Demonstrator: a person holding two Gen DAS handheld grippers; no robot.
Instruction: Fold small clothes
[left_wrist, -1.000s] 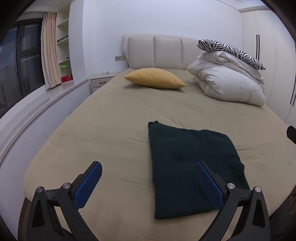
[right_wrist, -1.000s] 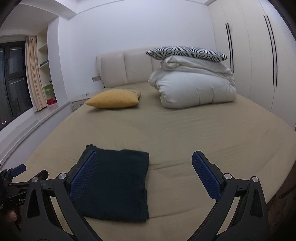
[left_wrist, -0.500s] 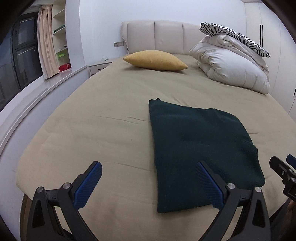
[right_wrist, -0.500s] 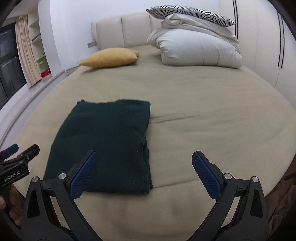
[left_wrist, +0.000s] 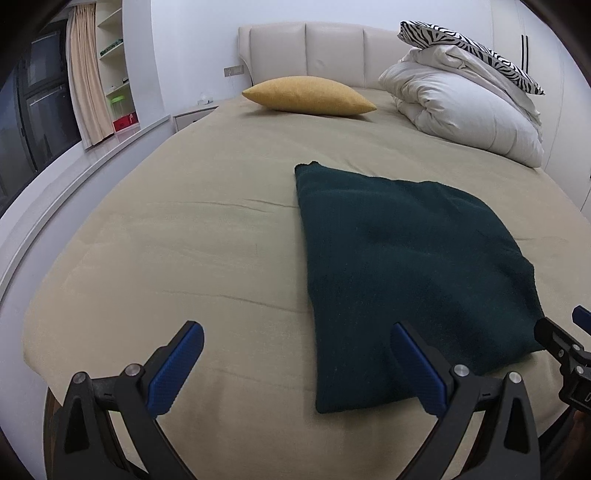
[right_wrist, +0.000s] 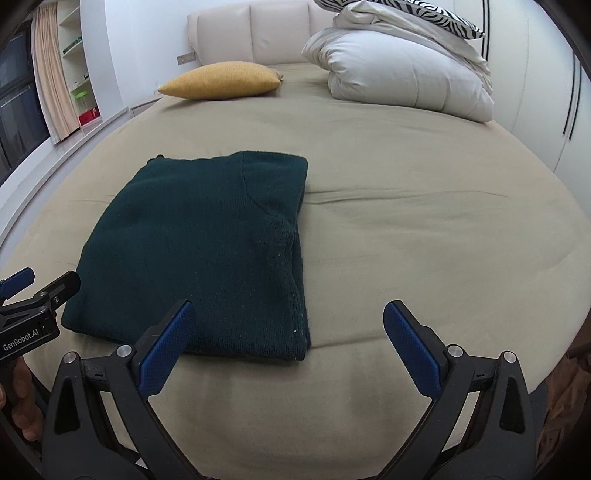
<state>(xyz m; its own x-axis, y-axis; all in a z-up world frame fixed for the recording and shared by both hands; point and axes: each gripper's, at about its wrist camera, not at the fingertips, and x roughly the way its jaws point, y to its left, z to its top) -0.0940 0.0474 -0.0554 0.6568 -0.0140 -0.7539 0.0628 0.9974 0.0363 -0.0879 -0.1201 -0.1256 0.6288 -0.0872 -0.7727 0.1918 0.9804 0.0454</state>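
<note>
A dark green knitted garment (left_wrist: 402, 266) lies folded into a flat rectangle on the beige bed (left_wrist: 166, 236); it also shows in the right wrist view (right_wrist: 207, 243). My left gripper (left_wrist: 295, 369) is open and empty, above the bed's front edge, near the garment's near left corner. My right gripper (right_wrist: 288, 350) is open and empty, near the garment's near right corner. Each gripper shows at the edge of the other's view: the right one in the left wrist view (left_wrist: 565, 350) and the left one in the right wrist view (right_wrist: 33, 295).
A yellow cushion (left_wrist: 310, 96) lies near the padded headboard (left_wrist: 306, 48). A folded white duvet (left_wrist: 469, 114) with a zebra-print pillow (left_wrist: 469, 48) on top sits at the back right. A window ledge (left_wrist: 74, 173) runs along the left; wardrobes (right_wrist: 546, 74) stand on the right.
Both grippers have moved forward and tilted down toward the bed, so the garment looks larger and closer. Both stay open. The garment has not moved.
</note>
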